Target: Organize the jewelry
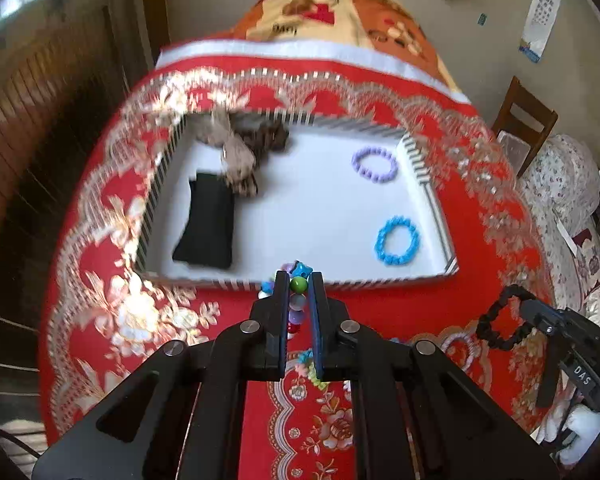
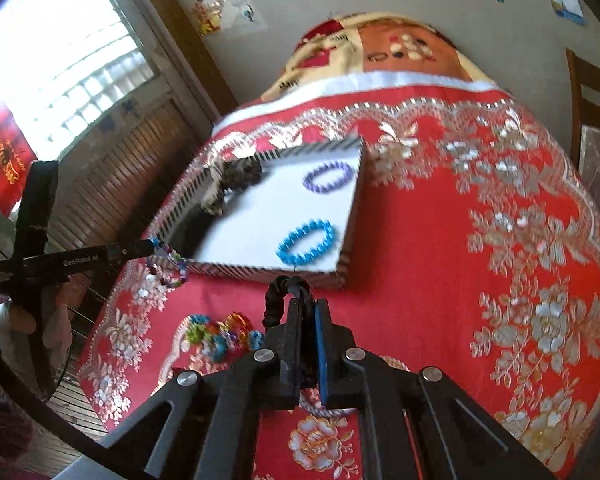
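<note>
Beads (image 1: 298, 294) half hidden between claw (image 1: 299, 280) fingers

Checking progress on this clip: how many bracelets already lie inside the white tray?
2: a purple bracelet near the tray's far right corner, a blue bracelet nearer the front right. More may hide under the cloth items.

You see red woven cloth with shiny silver-gold floral pattern (image 2: 440, 240) covering desk. Shallow white tray with striped rim (image 1: 440, 216): floor smooth, matt, card-like. Blue beaded bracelet (image 1: 397, 241) and purple beaded bracelet (image 1: 375, 164): plastic look, slight sheen. Black rectangular cloth pouch (image 1: 208, 228): matt, soft. Your left tongs (image 1: 299, 284): matt black plastic, blue pads, bare metal pivot pins, gripping glossy multicoloured bead string (image 1: 298, 285). Your right tongs (image 2: 306, 304) pinch black bead bracelet (image 2: 280, 292), dull finish.
</note>
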Motion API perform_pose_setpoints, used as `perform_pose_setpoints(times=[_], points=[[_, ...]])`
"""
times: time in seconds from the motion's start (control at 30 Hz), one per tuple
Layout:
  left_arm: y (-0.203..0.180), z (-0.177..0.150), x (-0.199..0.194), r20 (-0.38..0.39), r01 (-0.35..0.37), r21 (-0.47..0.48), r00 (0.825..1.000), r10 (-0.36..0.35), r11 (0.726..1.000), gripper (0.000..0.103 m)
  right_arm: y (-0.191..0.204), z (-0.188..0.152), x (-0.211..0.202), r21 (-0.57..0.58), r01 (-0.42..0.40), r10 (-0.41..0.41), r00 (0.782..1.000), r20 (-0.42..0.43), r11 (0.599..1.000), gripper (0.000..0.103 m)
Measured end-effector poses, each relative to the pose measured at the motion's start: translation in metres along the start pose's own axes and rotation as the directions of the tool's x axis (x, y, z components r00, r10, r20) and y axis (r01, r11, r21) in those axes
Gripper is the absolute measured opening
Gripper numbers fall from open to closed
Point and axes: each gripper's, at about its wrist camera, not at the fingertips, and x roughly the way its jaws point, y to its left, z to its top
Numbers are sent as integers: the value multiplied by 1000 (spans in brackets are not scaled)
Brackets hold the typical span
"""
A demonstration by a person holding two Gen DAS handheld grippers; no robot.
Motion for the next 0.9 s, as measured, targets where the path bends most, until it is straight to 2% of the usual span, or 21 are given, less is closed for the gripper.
perform_pose_setpoints(times=[0.17, 0.37, 0.9], points=[[-2, 19, -13, 39, -18, 14, 999, 18, 1000, 8, 10, 17, -5, -31, -12, 13, 999, 29, 999, 5], [-12, 36, -7, 53, -40, 40, 998, 38, 998, 8, 16, 40, 0, -63, -5, 7, 999, 40, 998, 5], [-30, 78, 66, -16, -42, 108, 999, 44, 993, 8, 12, 98, 71, -63, 17, -17, 1000, -3, 998, 5]])
